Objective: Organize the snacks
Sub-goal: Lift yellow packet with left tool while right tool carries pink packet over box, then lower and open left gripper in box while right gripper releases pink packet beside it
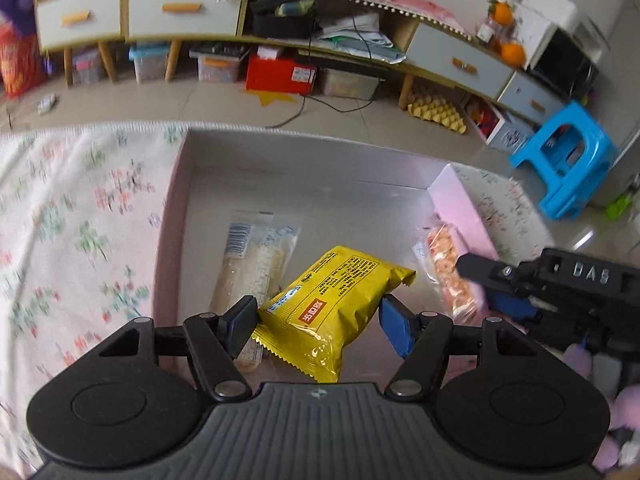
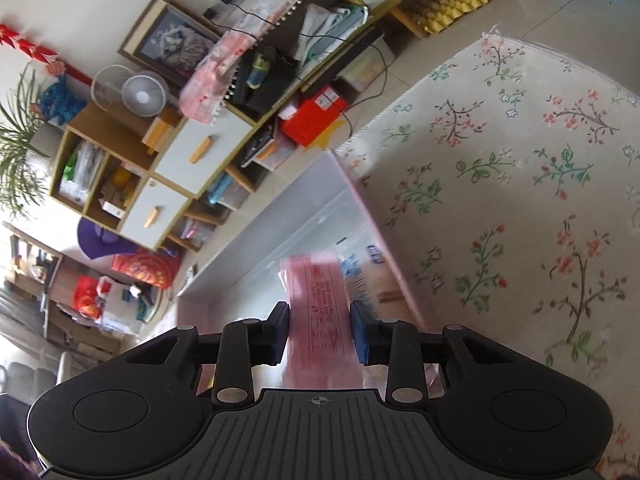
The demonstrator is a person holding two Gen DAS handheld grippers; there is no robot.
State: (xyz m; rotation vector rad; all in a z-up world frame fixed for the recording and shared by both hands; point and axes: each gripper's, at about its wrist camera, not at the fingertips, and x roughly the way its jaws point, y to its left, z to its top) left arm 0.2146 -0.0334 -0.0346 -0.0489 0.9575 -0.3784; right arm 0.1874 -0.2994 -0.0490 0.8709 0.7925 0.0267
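Observation:
A pink-walled box (image 1: 176, 200) sits on a floral cloth. In the left wrist view my left gripper (image 1: 316, 322) is shut on a yellow snack packet (image 1: 332, 300) and holds it above the box floor. A clear packet of pale bars (image 1: 250, 256) lies in the box beneath it. My right gripper (image 1: 480, 280) comes in from the right, shut on a pink-orange snack packet (image 1: 448, 276) by the box's right wall. In the right wrist view the right gripper (image 2: 320, 336) grips that pink packet (image 2: 320, 312) over the box (image 2: 260, 240); the clear packet (image 2: 368, 264) shows behind it.
The floral cloth (image 1: 80, 220) surrounds the box and also shows in the right wrist view (image 2: 520, 200). Beyond the table edge are a low cabinet with drawers (image 1: 160, 8), a red box (image 1: 280, 74) on the floor and a blue plastic stool (image 1: 568, 156).

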